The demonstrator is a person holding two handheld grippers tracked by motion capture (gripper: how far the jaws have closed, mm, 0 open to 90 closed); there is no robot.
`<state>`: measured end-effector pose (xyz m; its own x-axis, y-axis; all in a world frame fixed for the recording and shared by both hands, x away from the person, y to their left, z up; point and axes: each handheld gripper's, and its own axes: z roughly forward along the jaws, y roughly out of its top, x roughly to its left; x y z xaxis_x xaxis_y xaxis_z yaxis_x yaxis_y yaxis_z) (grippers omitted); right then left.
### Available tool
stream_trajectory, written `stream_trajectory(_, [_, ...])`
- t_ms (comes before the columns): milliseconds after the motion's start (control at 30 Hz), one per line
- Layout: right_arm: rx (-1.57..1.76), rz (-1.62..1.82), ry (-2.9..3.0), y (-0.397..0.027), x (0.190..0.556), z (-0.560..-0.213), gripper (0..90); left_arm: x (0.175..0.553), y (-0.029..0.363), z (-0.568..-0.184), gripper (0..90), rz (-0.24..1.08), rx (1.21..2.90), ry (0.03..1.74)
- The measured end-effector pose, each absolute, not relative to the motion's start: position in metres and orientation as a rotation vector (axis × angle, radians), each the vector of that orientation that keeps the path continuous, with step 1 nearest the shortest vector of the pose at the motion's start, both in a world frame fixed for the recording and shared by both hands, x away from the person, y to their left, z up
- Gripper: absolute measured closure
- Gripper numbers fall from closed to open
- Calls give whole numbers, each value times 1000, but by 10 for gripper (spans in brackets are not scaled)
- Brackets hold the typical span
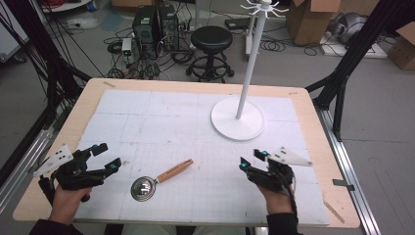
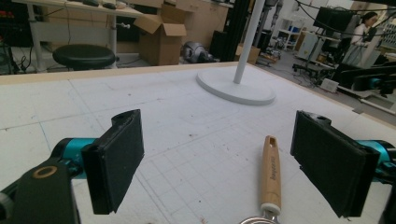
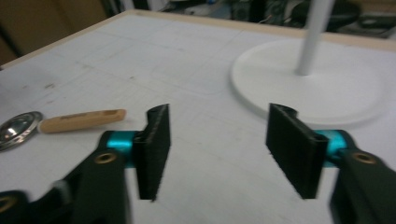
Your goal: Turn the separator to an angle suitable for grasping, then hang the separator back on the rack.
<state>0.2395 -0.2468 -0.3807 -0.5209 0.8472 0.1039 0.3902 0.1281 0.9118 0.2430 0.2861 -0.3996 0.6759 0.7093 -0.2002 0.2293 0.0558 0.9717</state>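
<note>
Near the front edge of the white gridded mat that covers the pale wooden table, a small steel scoop with a light wooden handle lies flat, its round metal bowl toward the person and its handle angled away toward the white round-based stand with a tall pole. To the left of the scoop, well apart from it, the left gripper hovers in a hand with its two black jaws spread wide and nothing between them; in the left gripper view its pads frame bare mat, with the scoop's handle lying just inside the right-hand pad and touching neither. To the right of the scoop, also well apart, the right gripper is held with its jaws parted wide and empty, touching nothing; the right gripper view shows its pads over bare mat, the scoop off to one side and the stand's base ahead
</note>
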Motion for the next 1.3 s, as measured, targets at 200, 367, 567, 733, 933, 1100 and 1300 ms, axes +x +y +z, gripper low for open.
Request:
stream_trajectory(200, [1203,1389,1830,-284,205,-374,169,243,285,-399,178,432,1523,807])
stream_trajectory(367, [1178,1394,1778,-300,188,-377,159,243,285,-399,178,430,1518,805])
stream_trajectory(567, [1186,1405,1714,-309,183,-375,157,243,286,-399,177,433,1516,809])
stream_trajectory(733, [1182,1396,1723,-308,183,-376,157,242,284,-399,178,439,1524,804])
stream_trajectory(933, [1190,1397,1725,-308,185,-377,157,245,282,-400,177,431,1524,811])
stream_trajectory(1100, [1192,1388,1739,-308,188,-379,157,244,282,-400,166,452,1538,817])
stream_trajectory(1300, [1182,1379,1736,-307,187,-378,157,245,275,-401,161,449,1551,818])
